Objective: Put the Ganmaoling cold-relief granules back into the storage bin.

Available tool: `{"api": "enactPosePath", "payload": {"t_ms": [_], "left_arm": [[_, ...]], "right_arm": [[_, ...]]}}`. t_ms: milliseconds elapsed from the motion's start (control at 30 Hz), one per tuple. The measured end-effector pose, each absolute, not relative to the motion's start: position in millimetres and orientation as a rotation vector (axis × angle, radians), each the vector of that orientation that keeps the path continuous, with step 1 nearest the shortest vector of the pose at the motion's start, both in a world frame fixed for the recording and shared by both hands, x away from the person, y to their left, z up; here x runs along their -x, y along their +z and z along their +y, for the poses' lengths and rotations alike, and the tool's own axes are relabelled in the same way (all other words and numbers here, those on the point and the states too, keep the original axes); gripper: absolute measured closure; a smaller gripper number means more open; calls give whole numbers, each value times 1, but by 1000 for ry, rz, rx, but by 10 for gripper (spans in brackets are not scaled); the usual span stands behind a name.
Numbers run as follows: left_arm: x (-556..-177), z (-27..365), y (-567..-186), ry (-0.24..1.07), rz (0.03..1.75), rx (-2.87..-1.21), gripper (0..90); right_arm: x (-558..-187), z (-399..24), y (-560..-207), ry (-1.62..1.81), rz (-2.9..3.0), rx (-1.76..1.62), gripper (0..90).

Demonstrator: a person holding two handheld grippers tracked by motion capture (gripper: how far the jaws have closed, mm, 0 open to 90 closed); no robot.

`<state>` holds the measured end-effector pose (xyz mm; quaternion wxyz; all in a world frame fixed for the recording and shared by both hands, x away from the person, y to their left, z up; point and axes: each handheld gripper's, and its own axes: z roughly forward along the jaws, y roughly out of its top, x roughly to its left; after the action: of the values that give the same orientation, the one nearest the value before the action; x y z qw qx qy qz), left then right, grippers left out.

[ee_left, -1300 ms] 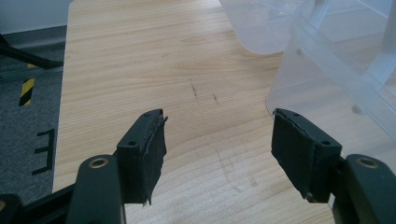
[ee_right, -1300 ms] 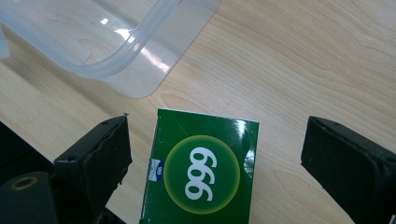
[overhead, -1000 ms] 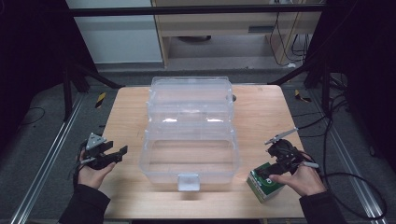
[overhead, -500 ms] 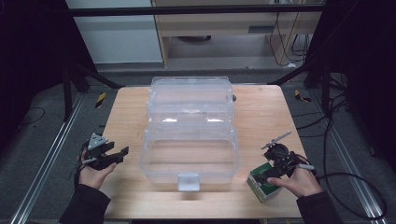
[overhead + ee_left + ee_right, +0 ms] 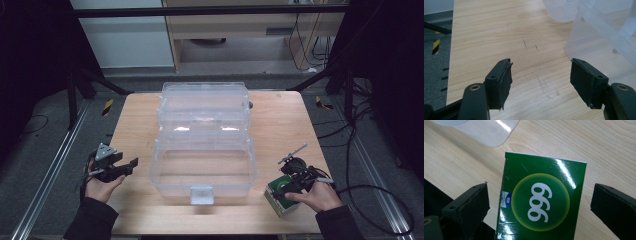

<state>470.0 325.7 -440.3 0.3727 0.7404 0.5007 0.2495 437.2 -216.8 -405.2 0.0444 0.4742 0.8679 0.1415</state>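
Two grippers were in use. The right gripper [image 5: 291,186], jaws apart, straddled the green box [image 5: 541,200] at the table's [image 5: 135,115] near right corner. The left gripper [image 5: 541,82] hung open at near left, beside the clear plastic case [image 5: 202,150] occupying the centre.

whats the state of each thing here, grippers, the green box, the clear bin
left gripper: open, nothing between its jaws, over bare table beside the bin
right gripper: open, jaws on either side of the green box, not touching it
green box: closed, lying flat on the table, printed face up
clear plastic bin: open, lid thrown back behind it, looks empty
table: wooden, carries the bin and the box
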Motion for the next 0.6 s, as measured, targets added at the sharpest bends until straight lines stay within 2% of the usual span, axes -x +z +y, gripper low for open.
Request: {"api": "enactPosePath", "payload": {"t_ms": [400, 600], "left_arm": [[-470, 324, -442, 630, 1286, -1906, 327], [-471, 324, -442, 629, 1287, -1910, 328]], "right_arm": [[-440, -214, -416, 379, 2673, -1457, 27], [-442, -216, -419, 370, 2675, -1464, 64]]}}
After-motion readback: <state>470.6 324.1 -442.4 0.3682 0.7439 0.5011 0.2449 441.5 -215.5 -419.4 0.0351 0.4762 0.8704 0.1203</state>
